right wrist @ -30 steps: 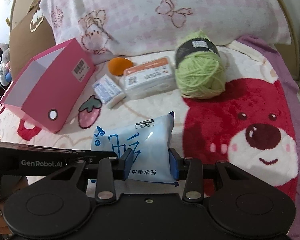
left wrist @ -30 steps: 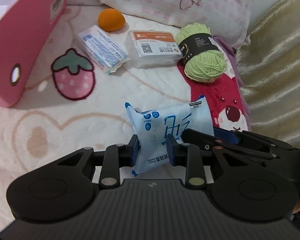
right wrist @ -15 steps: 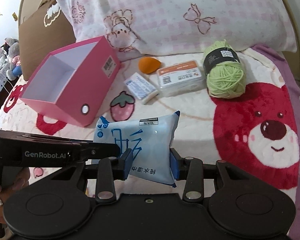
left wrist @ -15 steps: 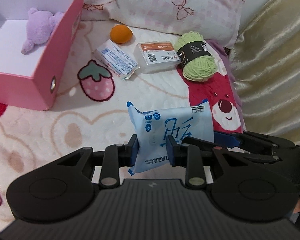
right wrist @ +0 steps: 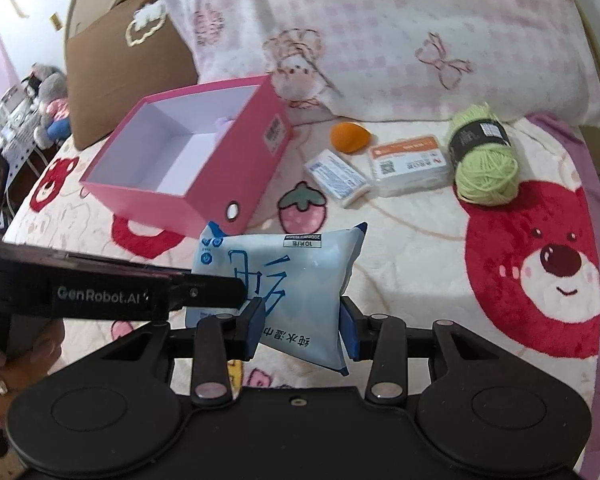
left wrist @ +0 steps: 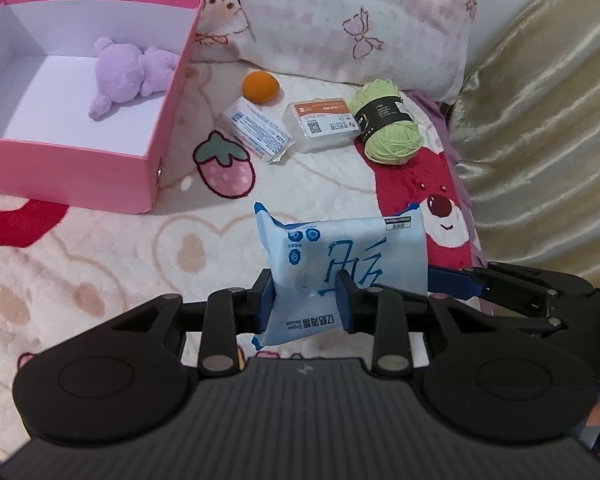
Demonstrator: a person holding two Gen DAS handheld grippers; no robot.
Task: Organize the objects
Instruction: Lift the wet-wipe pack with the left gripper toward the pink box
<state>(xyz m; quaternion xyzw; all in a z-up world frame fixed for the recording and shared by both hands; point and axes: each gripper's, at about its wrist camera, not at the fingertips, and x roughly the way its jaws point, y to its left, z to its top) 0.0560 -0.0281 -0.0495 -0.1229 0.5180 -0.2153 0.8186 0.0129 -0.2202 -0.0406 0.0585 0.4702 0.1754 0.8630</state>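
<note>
A light blue wipes pack hangs above the bed blanket, held from both sides. My left gripper pinches its lower left part; its jaws are easing open, with the pads still on the pack. In the right wrist view my right gripper clamps the lower edge of the pack, and its jaws are opening while the pads still touch it. The open pink box stands to the left, with a purple plush toy inside.
An orange sponge, a small white-blue packet, a clear box with an orange label and green yarn lie by the pillow. Gold fabric borders the right. A hand grips the left tool.
Both grippers have risen and drawn back with the wipes pack between them. The pink box's inside and the purple plush have come into view. The right jaws stand slightly wider.
</note>
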